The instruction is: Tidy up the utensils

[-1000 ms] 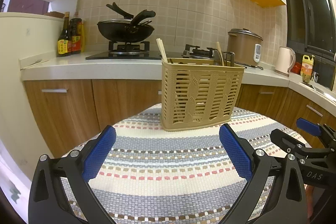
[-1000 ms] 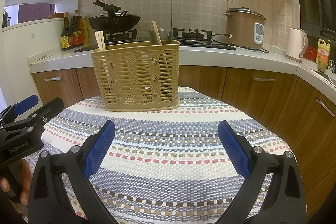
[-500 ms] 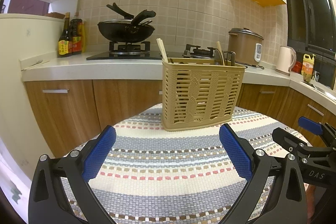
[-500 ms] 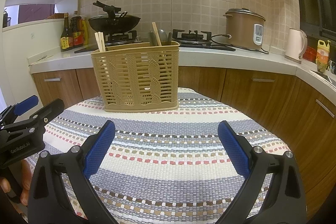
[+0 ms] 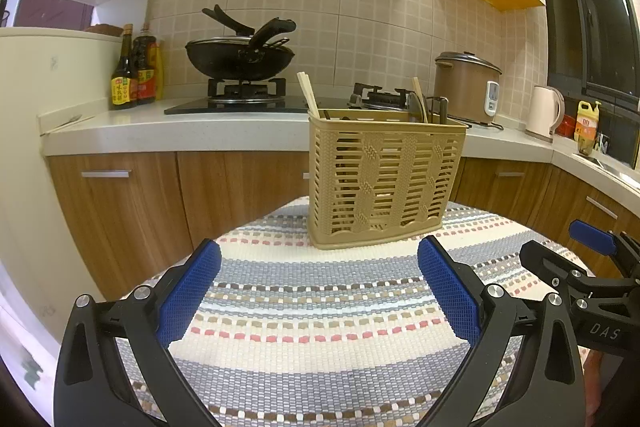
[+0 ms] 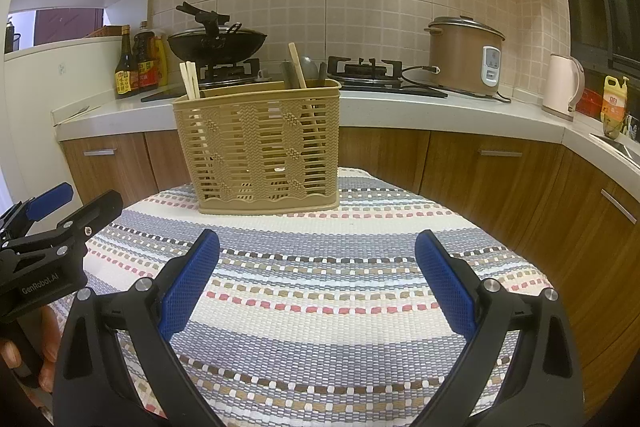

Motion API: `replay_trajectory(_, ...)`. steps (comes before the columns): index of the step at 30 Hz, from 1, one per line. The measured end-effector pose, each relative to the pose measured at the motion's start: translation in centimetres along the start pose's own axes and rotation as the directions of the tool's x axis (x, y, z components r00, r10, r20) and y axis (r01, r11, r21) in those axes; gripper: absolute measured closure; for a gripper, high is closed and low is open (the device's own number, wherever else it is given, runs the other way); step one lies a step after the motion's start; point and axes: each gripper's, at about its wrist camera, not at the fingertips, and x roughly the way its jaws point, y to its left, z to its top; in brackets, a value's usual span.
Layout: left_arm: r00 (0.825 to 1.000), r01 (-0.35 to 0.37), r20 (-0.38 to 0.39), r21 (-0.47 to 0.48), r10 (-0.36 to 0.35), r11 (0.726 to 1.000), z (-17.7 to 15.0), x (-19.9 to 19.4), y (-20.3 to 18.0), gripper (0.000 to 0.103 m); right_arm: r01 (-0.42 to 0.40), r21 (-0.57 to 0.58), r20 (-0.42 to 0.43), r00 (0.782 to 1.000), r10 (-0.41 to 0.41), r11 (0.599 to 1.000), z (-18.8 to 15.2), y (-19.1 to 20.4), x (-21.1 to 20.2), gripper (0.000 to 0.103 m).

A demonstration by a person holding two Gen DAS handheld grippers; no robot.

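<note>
Two grippers idle, both empty. Left gripper (image 5: 320, 291) hangs over the striped woven mat (image 5: 304, 311), blue pads spread wide, nothing between them. Right gripper (image 6: 316, 283) the same: jaws fully apart, short of the holder.

Tan slotted utensil holder (image 6: 264, 143) stands upright on the mat's far side, well ahead of both grippers. Chopsticks (image 6: 189, 79) stick up at the holder's left end; a wooden handle (image 6: 298, 61) and dark utensil handles crowd its right end. No loose utensils on the mat in front of the holder.

Change over the last second: almost none. Holder sits in the same place in both views; the left camera has drifted only slightly, and the right gripper's tip shifts a touch at that view's edge. Neither gripper has closed.

Reading: sorting looks finished, or a pause before any further reach; cannot tell which.

Behind the holder: countertop with wok (image 5: 240, 57), rice cooker (image 6: 466, 53), kettle (image 6: 564, 87).
</note>
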Motion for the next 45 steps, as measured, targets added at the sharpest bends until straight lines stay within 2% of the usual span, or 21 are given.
replay_trajectory(45, 1.000, -0.006, -0.006, 0.017, 0.007, 1.000, -0.04, 0.10, 0.32, 0.008, 0.007, 0.003, 0.003, 1.000, -0.007, 1.000, 0.13, 0.06, -0.13, 0.009)
